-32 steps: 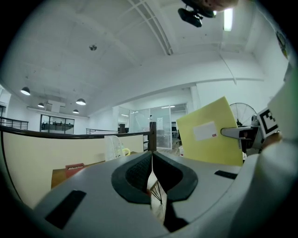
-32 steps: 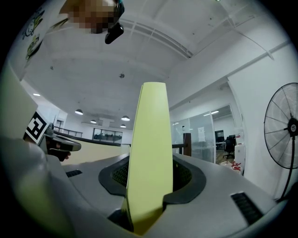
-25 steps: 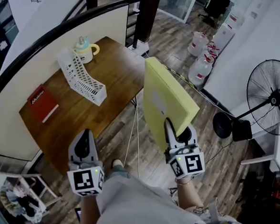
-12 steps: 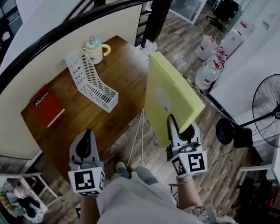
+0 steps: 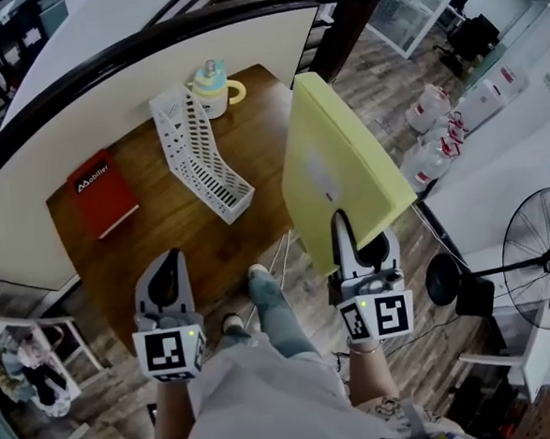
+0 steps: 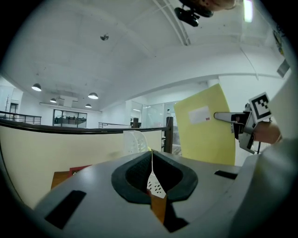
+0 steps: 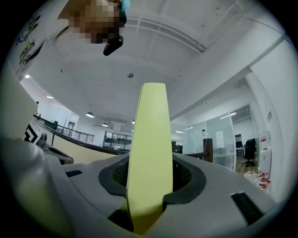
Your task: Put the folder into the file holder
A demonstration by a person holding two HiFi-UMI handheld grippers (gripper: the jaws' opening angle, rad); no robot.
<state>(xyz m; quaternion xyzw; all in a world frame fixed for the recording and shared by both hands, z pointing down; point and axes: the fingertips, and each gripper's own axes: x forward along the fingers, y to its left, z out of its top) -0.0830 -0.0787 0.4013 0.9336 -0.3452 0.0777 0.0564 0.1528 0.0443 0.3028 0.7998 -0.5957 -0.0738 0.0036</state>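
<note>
Head view: right gripper [image 5: 356, 241] jaws clamp the yellow folder [image 5: 333, 177] upright in the air by the tabletop [image 5: 177, 235] edge. The file holder [image 5: 200, 153] stands clear. The left gripper [image 5: 169, 268] jaws are closed and empty.

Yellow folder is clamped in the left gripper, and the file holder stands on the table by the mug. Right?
Not quite. The folder is clamped in the right gripper, as the right gripper view shows; the left gripper is shut with nothing in it. The file holder does stand on the table by the mug.
</note>
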